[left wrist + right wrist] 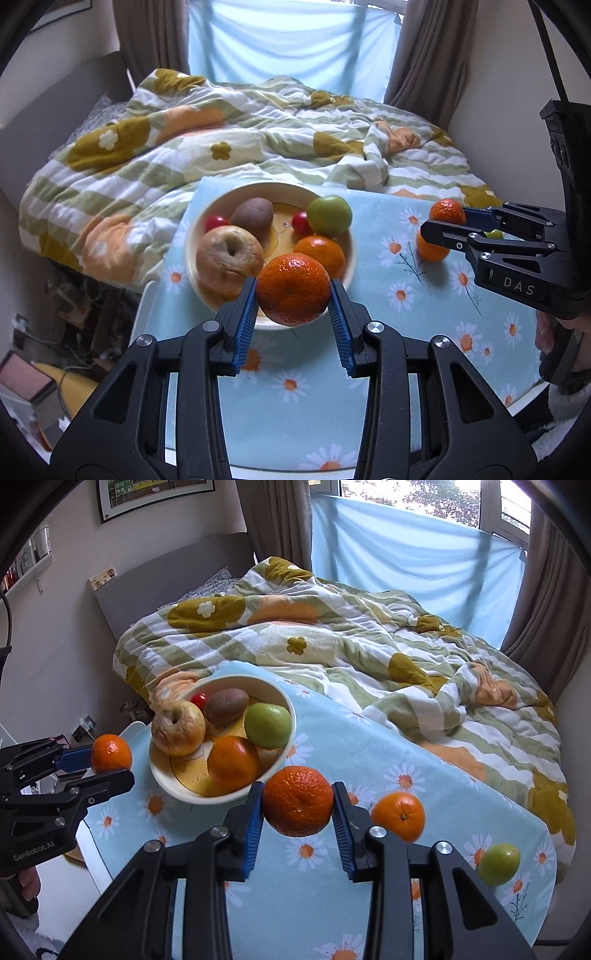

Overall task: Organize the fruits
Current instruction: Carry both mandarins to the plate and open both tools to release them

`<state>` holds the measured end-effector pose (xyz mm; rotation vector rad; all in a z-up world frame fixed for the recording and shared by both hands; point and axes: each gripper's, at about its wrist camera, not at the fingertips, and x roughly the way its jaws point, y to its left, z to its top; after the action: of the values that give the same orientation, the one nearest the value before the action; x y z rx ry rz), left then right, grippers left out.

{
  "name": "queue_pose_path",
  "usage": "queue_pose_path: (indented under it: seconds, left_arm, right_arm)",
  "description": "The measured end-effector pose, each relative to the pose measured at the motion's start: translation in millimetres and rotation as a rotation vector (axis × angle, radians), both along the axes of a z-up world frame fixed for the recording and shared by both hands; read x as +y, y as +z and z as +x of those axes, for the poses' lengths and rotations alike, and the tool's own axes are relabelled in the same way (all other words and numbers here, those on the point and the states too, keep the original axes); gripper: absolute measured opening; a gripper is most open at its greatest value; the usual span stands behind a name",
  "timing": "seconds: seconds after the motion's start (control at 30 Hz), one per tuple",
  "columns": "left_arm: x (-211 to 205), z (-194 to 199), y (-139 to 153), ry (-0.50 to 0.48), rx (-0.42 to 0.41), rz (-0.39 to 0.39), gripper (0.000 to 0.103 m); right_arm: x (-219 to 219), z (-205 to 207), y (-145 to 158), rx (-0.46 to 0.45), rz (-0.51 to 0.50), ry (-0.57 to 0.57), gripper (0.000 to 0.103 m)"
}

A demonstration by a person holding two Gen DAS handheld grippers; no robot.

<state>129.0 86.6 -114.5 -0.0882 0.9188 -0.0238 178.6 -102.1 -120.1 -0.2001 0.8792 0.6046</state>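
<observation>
Blue ribbed pads of the left claw are pressing both sides of a mandarin, holding it in the air just over the near rim of the cream bowl, the claw angling downward. The right claw is likewise gripping a second mandarin, lifted clear of the daisy-print cloth on the surface, just beside the bowl. Another mandarin and a green apple are lying loose on the cloth, while the bowl is carrying a wrinkled apple, a kiwi, a green apple and an orange.
</observation>
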Motion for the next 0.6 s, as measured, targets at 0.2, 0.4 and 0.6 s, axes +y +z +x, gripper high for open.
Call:
queue_pose_path:
  seconds: [0.2,0.4,0.6]
  left_arm:
    - [39,30,8,-0.046,-0.009,0.021,0.044]
    - [68,68,7,-0.103,-0.004,0.019,0.044]
    - [82,108,-8,-0.189,0.015,0.027,0.044]
  right_arm:
    - [35,14,12,-0.015,0.018,-0.028,0.033]
    - [60,30,17,-0.033,0.029,-0.075,0.033]
    - [75,45,12,-0.023,0.034,-0.141,0.033]
